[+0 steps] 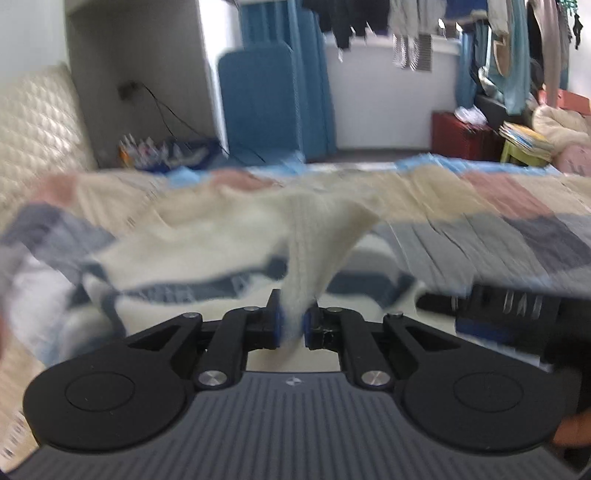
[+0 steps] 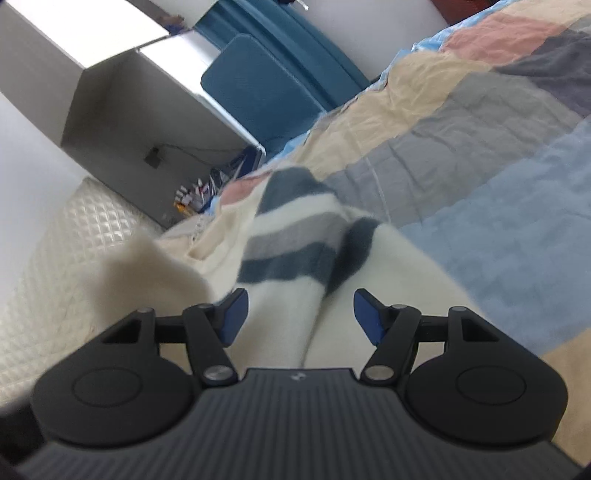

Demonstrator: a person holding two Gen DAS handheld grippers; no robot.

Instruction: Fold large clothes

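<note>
Left gripper (image 1: pixel 291 326): fingers nearly shut, blue pads pinching a bunched fold of cream knit that rises between them.
Right gripper (image 2: pixel 300 317): fingers spread fairly wide, blue pads apart; cream knit lies below the gap, and neither pad visibly presses on it. Its dark body also shows at the right edge of the left wrist view.
Sweater (image 2: pixel 291 254): cream knit with navy and grey stripes, spread crumpled on the bed. In the left wrist view one part is pulled up into a taut peak towards the left gripper's pads, the rest sagging to either side. In the right wrist view a striped part lies just ahead of the fingers, with a plain cream fold humped at the left.
Quilt (image 2: pixel 480 122): patchwork of beige, grey, pink, navy and light blue squares covering the bed under the sweater.
Headboard (image 1: pixel 37 122): pale quilted padding, to the left of the bed.
Shelf (image 2: pixel 118 110): white open unit beyond the headboard, with small bottles at its foot.
Blue pads (image 1: pixel 266 96): upright slabs leaning against the far wall.
Hanging clothes (image 1: pixel 413 33): row at the top of the left wrist view, blurred.
Red cabinet (image 1: pixel 458 134): low, against the far wall at the right.
</note>
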